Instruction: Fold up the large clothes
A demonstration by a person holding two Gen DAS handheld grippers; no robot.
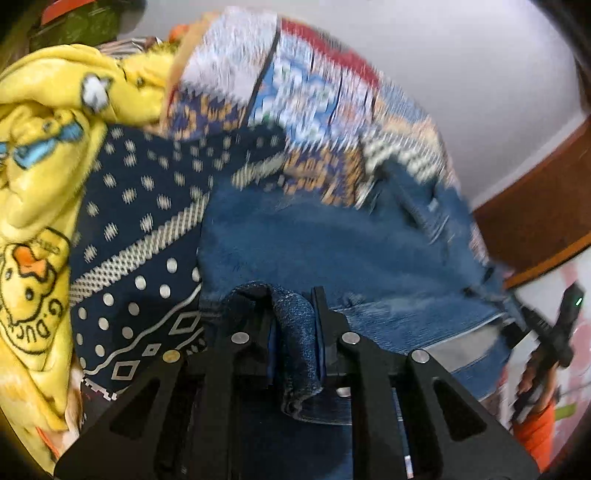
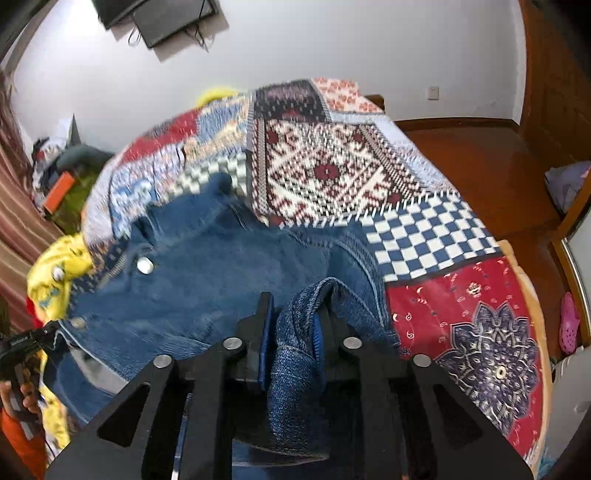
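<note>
Motion blur smears the quilt (image 1: 317,103) and the far part of the jeans (image 1: 332,236) in the left wrist view. Denim bunched between each gripper's fingers (image 2: 266,325) hides their inner pads. The yellow blanket (image 1: 33,184) runs off the left edge. The screen (image 2: 162,18) is cut by the top edge.

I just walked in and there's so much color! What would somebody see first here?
Probably the blue denim garment spread in the middle of the bed, with a bunch of its cloth pinched in the right tool and another in the left tool. Under it lies a bright patchwork quilt of red, checks and diamonds. A yellow duck blanket is heaped at the left.
</note>
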